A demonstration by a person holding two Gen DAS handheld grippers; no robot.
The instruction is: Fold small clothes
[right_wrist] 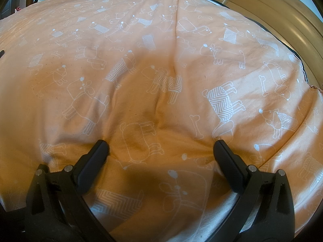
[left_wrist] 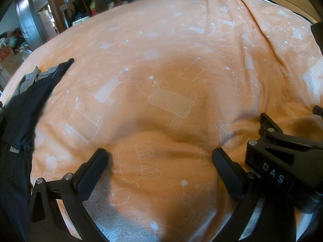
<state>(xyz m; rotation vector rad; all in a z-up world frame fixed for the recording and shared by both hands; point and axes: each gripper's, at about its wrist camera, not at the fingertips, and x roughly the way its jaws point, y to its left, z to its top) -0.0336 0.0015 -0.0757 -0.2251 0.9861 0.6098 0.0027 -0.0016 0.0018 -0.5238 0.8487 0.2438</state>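
We have both tongs spread wide, empty: left tongs (left_wrist: 159,159), right tongs (right_wrist: 161,151), over the orange bed cover (left_wrist: 161,70). Dark garment (left_wrist: 26,104) lies at far left.

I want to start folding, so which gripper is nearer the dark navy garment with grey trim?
Left. The left gripper has the dark navy garment with grey trim just to its left; the right gripper sees only a dark sliver, far left.
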